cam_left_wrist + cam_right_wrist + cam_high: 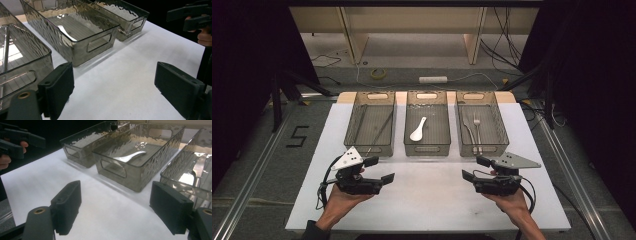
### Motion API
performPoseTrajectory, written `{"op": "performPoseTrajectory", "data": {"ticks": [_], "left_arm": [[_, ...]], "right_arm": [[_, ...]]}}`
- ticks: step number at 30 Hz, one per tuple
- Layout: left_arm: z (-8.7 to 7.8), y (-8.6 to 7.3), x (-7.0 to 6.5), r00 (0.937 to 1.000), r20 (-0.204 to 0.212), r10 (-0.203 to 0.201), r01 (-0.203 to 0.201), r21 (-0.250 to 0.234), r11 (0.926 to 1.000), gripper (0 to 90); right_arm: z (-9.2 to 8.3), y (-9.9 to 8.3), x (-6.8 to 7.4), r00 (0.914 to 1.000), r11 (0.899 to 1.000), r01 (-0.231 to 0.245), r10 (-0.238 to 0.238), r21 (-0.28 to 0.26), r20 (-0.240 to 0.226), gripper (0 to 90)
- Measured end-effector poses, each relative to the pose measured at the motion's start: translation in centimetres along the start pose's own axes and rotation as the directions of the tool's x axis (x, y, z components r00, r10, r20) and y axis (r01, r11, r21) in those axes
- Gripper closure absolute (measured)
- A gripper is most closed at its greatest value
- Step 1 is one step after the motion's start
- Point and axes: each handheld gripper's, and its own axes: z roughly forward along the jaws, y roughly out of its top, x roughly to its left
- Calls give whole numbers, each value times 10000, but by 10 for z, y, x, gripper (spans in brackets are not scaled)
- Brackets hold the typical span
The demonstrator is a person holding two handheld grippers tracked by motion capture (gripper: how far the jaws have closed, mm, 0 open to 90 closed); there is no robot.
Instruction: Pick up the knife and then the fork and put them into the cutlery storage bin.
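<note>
three bins (pixel 427 131), white spoon (pixel 418 130) in middle, both grippers (pixel 381 170) (pixel 476 168) agape

White table (pixel 427 200), three smoky bins (pixel 370 122) – white spoon (pixel 417 129), fork (pixel 477 122)

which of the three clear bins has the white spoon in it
The middle bin: a white spoon lies in it. The left bin and right bin hold metal utensils instead.

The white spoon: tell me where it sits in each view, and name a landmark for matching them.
High view: spoon lies in the middle bin, centre of picture.
Left gripper view: a pale sliver at top centre-left may be it; cannot tell.
Right gripper view: upper centre, in the same bin.
Shared landmark: middle bin's handle slot.
</note>
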Motion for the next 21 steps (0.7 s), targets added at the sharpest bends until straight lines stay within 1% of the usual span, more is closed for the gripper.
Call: {"op": "performPoseTrajectory", "data": {"ticks": [6,9,12,15,21], "left_arm": [[-1,0,0,10000,49,36,-36,-1,10000,158],[-2,-1,0,10000,67,39,-39,8,10000,158],[-2,-1,-1,10000,92,24,-24,-6,10000,158],[-3,-1,-1,9999,128,48,-48,25,10000,157],[-2,-1,-2,9998,172,38,-38,12,10000,158]], "right_arm": [[-6,-12,5,10000,10000,-58,58,76,-74,243],[-9,-16,7,9999,9999,-131,131,36,1,240],[-12,-19,7,9997,9997,-260,260,-36,6,233],[-12,-22,7,9996,9996,-269,269,97,54,228],[-13,-26,6,9993,9993,-343,341,132,162,222]]}}
